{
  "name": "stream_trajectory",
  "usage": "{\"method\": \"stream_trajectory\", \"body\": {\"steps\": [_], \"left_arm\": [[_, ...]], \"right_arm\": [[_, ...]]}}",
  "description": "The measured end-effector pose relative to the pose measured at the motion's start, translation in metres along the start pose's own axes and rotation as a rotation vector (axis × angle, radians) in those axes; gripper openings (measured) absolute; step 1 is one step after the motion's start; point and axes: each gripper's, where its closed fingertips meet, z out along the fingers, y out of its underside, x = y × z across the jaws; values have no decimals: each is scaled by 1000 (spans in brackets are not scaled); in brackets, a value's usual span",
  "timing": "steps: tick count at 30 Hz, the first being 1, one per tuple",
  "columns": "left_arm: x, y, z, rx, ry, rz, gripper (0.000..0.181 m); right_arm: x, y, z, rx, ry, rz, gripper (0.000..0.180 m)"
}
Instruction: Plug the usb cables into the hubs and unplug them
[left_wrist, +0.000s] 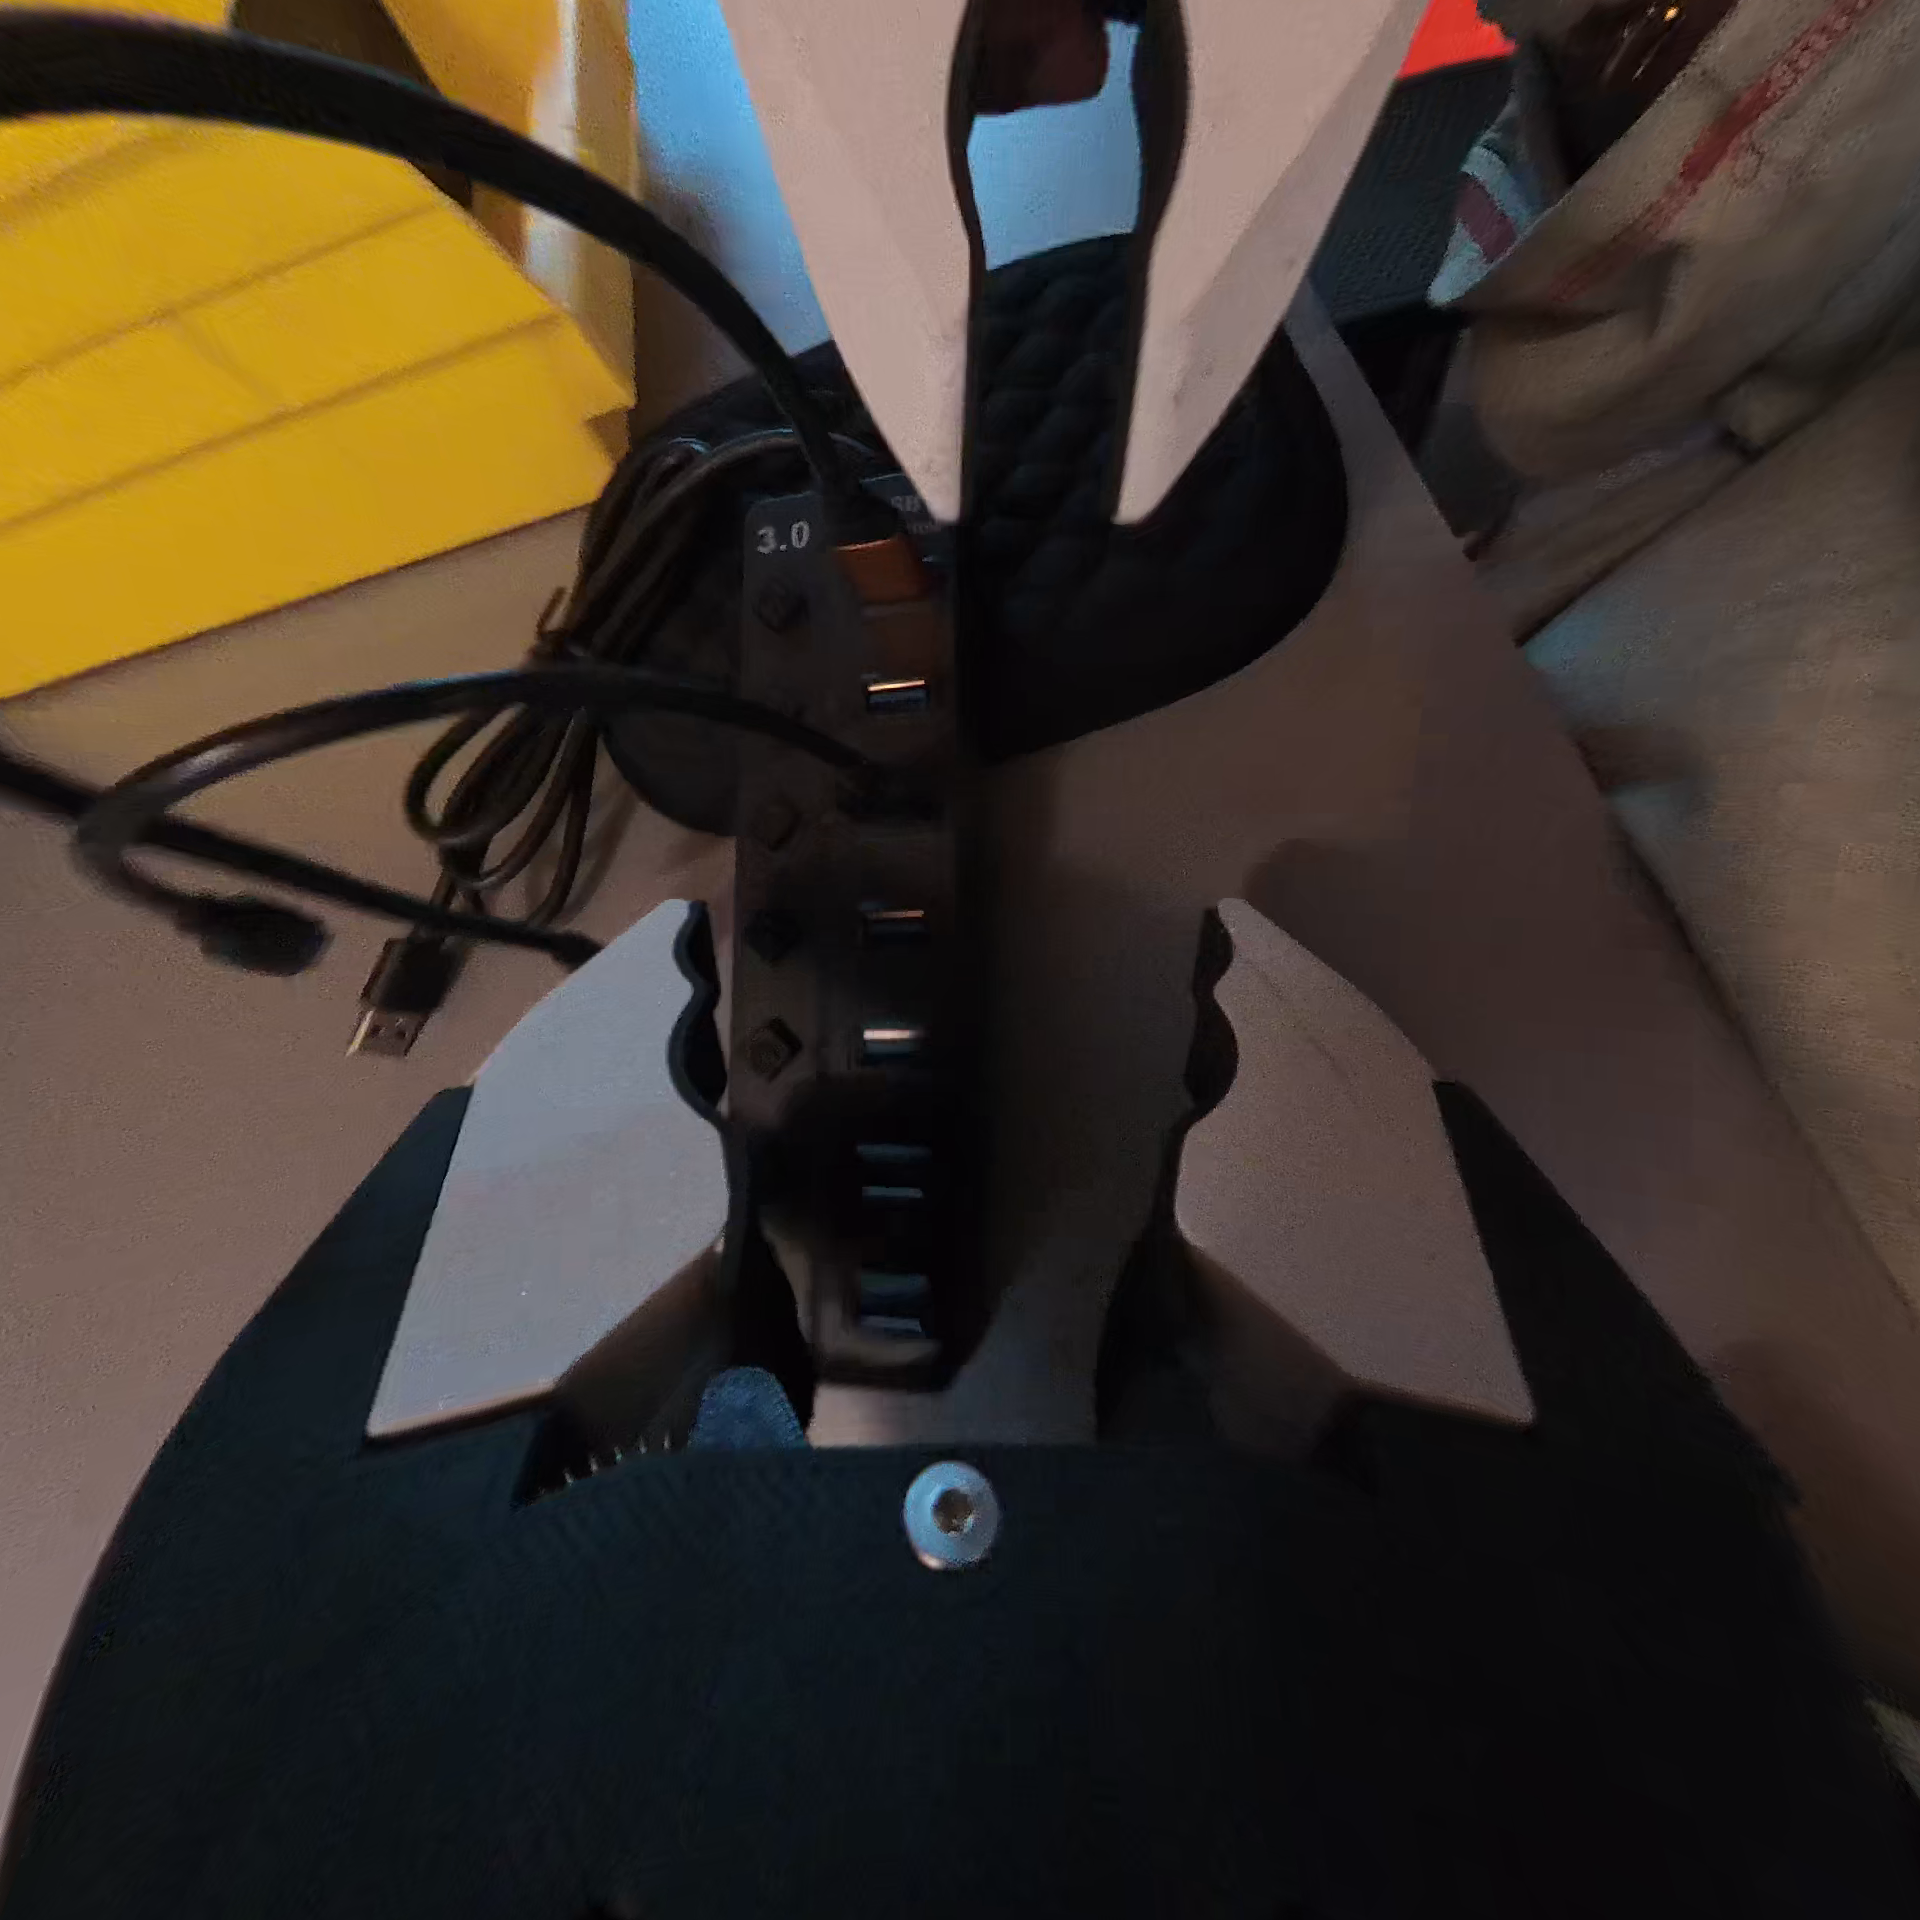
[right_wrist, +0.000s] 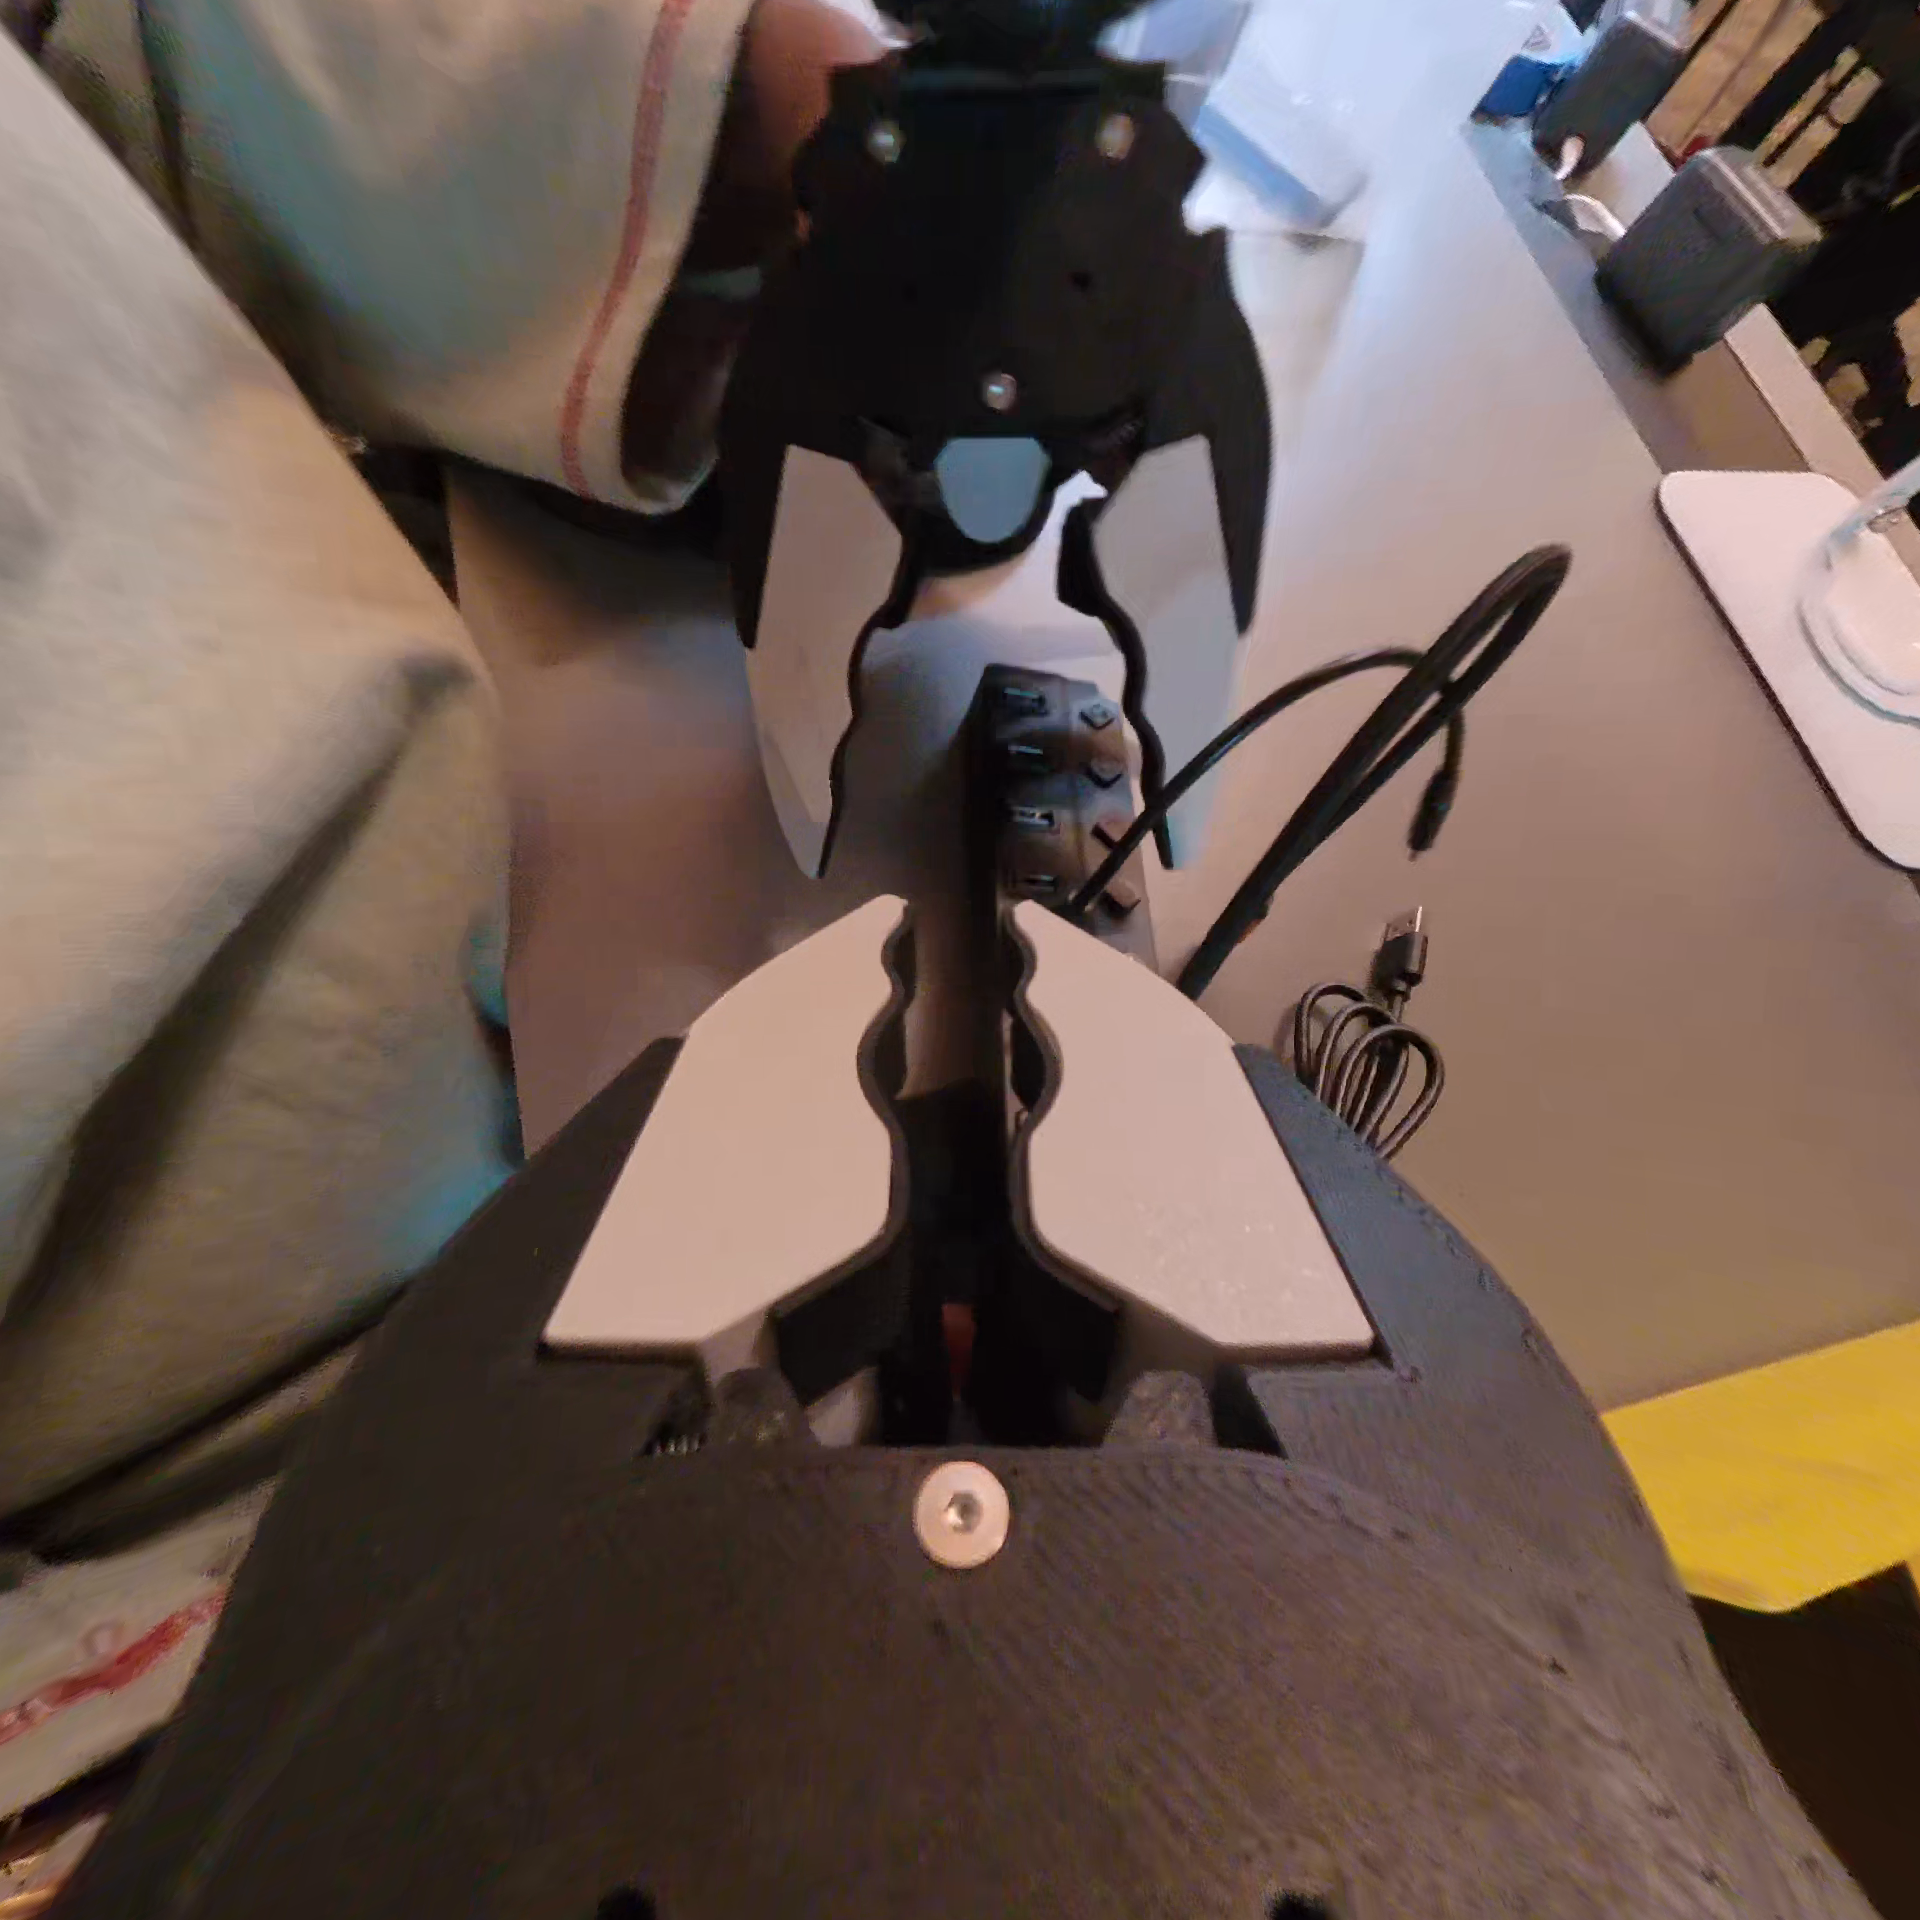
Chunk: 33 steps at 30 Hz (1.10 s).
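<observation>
A long black USB hub (left_wrist: 847, 1039) stands on its edge on the grey table, with its row of ports facing sideways. My left gripper (left_wrist: 956, 914) is open around the hub's near end, and the hub rests against its left finger. My right gripper (right_wrist: 956, 914) faces it from the far end, shut on the hub (right_wrist: 1049, 769). A thick braided cable with a copper-coloured plug (left_wrist: 878, 566) and a thinner black cable (left_wrist: 623, 686) are plugged in. A loose USB plug (left_wrist: 390, 1008) on a coiled cable (right_wrist: 1361, 1070) lies beside the hub.
A yellow box (left_wrist: 260, 364) stands close by; it also shows in the right wrist view (right_wrist: 1766, 1475). A person's beige sleeve (right_wrist: 312, 727) fills one side. A white mat (right_wrist: 1745, 623) and dark boxes (right_wrist: 1704, 260) sit farther along the table. A black quilted pouch (left_wrist: 1143, 571) lies behind the hub.
</observation>
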Motion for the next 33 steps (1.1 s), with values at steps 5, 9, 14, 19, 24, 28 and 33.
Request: {"method": "stream_trajectory", "body": {"steps": [5, 9, 14, 19, 24, 28, 33], "left_arm": [[-24, -6, -42, 186, -327, -73, 84], [-34, -17, -96, 469, -604, -141, 79], [-42, -16, -122, 609, -650, -192, 66], [-35, -19, -113, 594, -627, -128, 65], [-32, -19, -110, 579, -618, -104, 64], [-34, -17, -112, 576, -635, -106, 63], [-34, -17, -112, 576, -640, -109, 62]], "right_arm": [[20, 7, 25, -201, 169, 146, 12], [23, 17, 36, -350, 246, 194, 15], [34, 16, 25, -373, 348, 252, 12], [46, 13, 35, -352, 378, 273, 10], [39, 16, 43, -374, 301, 284, 4], [37, 17, 43, -411, 307, 248, 4], [37, 19, 44, -425, 287, 219, 4]]}}
